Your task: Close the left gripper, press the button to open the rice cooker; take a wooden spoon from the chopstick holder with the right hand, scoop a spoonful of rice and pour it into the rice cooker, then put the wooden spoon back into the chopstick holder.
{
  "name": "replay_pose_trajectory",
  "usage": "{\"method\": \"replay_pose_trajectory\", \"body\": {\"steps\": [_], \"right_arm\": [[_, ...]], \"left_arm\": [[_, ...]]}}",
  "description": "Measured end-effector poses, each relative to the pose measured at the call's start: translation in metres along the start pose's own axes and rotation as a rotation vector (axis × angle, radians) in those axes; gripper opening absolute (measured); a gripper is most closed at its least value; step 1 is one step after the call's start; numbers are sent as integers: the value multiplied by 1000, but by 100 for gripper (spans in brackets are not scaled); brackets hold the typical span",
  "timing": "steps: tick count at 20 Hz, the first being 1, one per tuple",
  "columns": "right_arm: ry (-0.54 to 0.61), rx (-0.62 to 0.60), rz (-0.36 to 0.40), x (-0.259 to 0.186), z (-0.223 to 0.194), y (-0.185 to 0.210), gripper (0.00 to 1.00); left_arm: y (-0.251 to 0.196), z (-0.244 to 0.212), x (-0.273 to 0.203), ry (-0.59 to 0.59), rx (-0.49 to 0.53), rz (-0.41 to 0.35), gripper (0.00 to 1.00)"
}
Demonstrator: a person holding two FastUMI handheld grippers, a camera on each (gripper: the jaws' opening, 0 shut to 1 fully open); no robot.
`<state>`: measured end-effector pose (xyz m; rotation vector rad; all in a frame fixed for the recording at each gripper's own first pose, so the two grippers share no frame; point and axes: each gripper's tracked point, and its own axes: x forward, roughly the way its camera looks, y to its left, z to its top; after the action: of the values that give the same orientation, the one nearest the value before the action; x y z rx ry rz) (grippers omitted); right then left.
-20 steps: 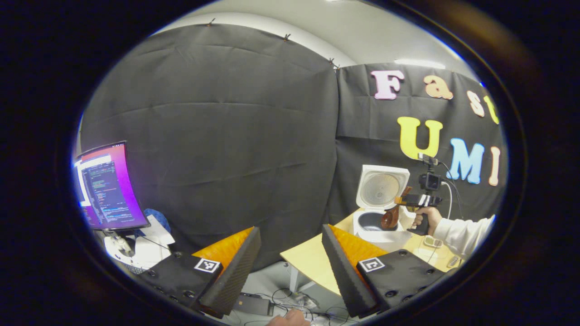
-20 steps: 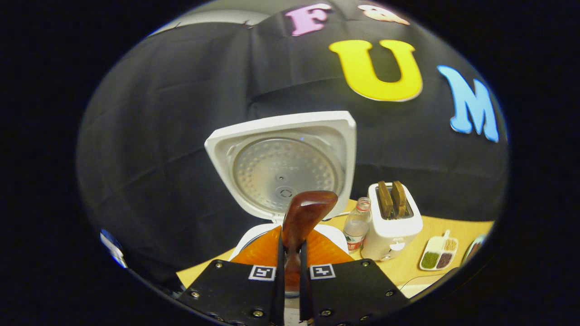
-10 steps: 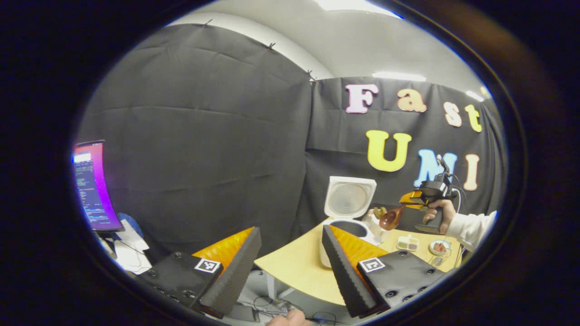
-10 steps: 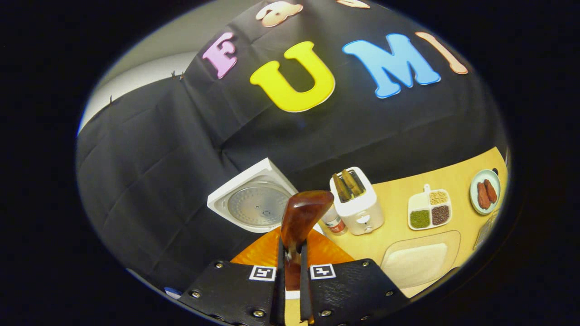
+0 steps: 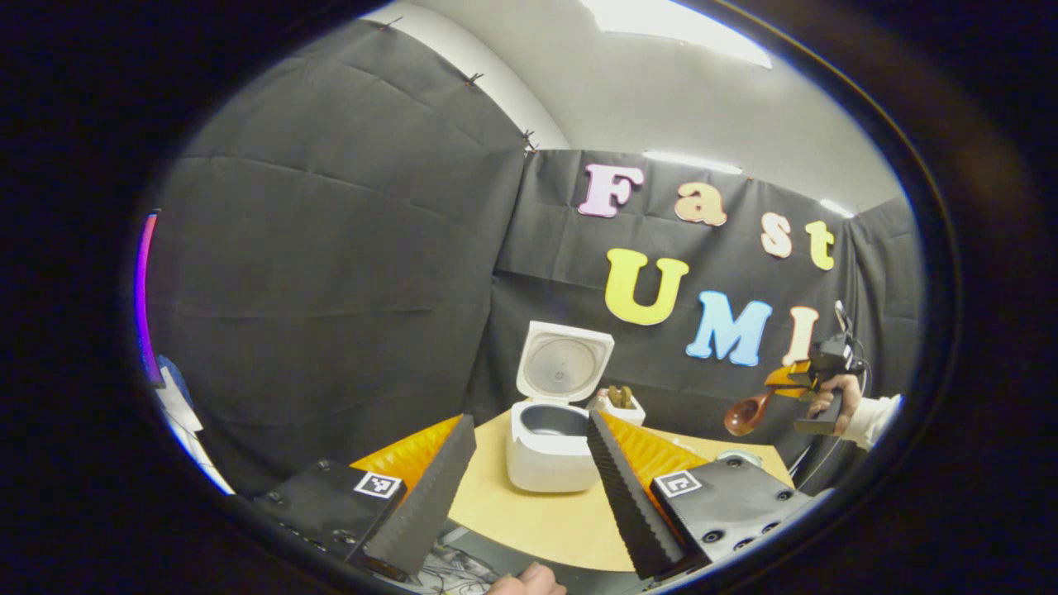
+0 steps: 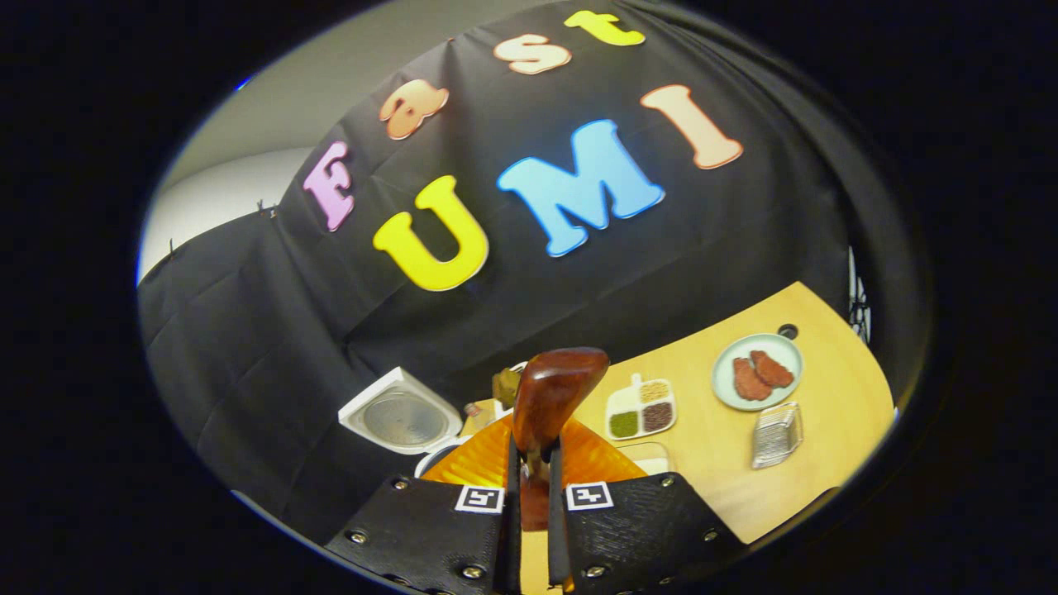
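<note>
Black cloth walls close off the booth behind a pale wooden table (image 6: 744,446). On it, in the right gripper view, lie a plate (image 6: 756,359) with two brown pieces at centre right, a divided tray (image 6: 640,409) of grains beside it, and a clear ridged holder (image 6: 775,434) lower right; whether that is the chopstick holder cannot be told. The rice cooker (image 5: 550,446) stands lid-up at lower centre of the left gripper view, the toaster (image 5: 620,405) just behind it.

The right gripper (image 6: 529,463) has its jaws clenched on the handle of the wooden spoon (image 6: 550,397), whose bowl rises at the frame's centre; the left gripper view shows that spoon at far right, well apart from the cooker. The left gripper (image 5: 529,487) hangs released, jaws wide apart, grasping nothing.

Judging by this, the spoon's return is in hand. To do it well: keep the grip firm so the handle cannot swivel, line the spoon above the holder's mouth, tip it upright, lower it inside, and only then release.
</note>
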<state>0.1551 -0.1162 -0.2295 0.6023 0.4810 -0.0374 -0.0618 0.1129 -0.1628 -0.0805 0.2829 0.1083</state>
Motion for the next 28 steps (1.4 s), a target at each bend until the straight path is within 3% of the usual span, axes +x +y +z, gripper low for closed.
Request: {"method": "replay_pose_trajectory", "body": {"steps": [3, 5, 6, 11, 14, 16, 17, 23, 27, 28], "right_arm": [[-14, 40, -94, -11, 10, -79, 13], [-2, 44, -152, -9, 14, -132, 13], [7, 49, -175, -7, 15, -155, 13], [77, 51, -224, 22, 0, -238, 13], [115, 23, -250, 37, -13, -269, 13], [139, 13, -263, 48, -20, -284, 13], [151, 15, -254, 55, -23, -284, 13], [206, 53, -275, 82, -51, -307, 13], [225, 123, -242, 81, -62, -315, 17], [229, 140, -243, 80, -64, -318, 25]], "left_arm": [[-25, -3, 7, 2, 14, 9, 97], [-48, -3, 11, 4, 48, 26, 94], [-62, -5, 12, 9, 57, 34, 97], [-130, -16, 20, 46, 60, 88, 94], [-161, -14, 16, 34, -5, 116, 94], [-172, -28, 14, 64, 22, 133, 97], [-177, -33, 13, 79, 46, 137, 93], [-192, -30, 10, 90, 96, 184, 94], [-202, -33, 16, 107, 125, 183, 94], [-205, -35, 19, 114, 129, 175, 94]]}}
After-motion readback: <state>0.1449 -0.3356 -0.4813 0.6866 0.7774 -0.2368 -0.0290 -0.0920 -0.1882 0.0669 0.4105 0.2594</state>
